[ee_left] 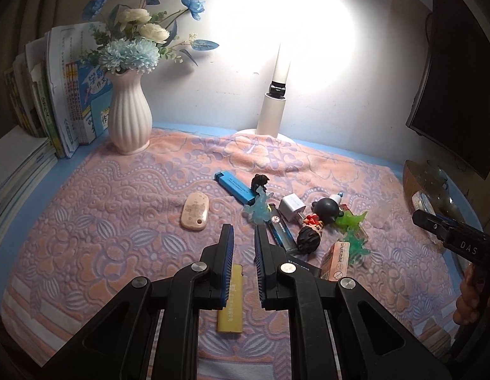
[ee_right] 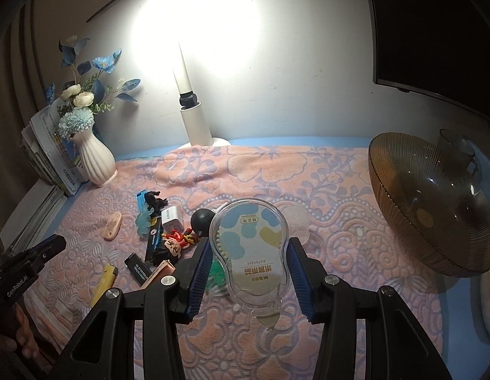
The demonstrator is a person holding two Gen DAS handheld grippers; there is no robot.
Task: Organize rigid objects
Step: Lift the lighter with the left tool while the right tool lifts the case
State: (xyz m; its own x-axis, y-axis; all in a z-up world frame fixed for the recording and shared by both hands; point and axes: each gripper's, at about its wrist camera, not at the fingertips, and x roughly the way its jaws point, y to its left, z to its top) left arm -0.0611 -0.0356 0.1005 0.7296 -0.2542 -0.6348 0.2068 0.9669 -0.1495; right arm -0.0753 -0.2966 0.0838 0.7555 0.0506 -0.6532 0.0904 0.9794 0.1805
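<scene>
"DAS" on right hand-held gripper (ee_left: 457, 237); "GenRobot.AI" on left hand-held gripper (ee_right: 23, 272); "ANKER" on white charger (ee_right: 170, 217); "M&G", upside down, on correction tape (ee_right: 249, 243).

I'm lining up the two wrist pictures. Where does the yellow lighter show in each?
Left wrist: yellow lighter lies bottom centre, partly behind the left tool's finger.
Right wrist: lower left, on the towel beside the black lighter.
Shared landmark: white vase.
</scene>
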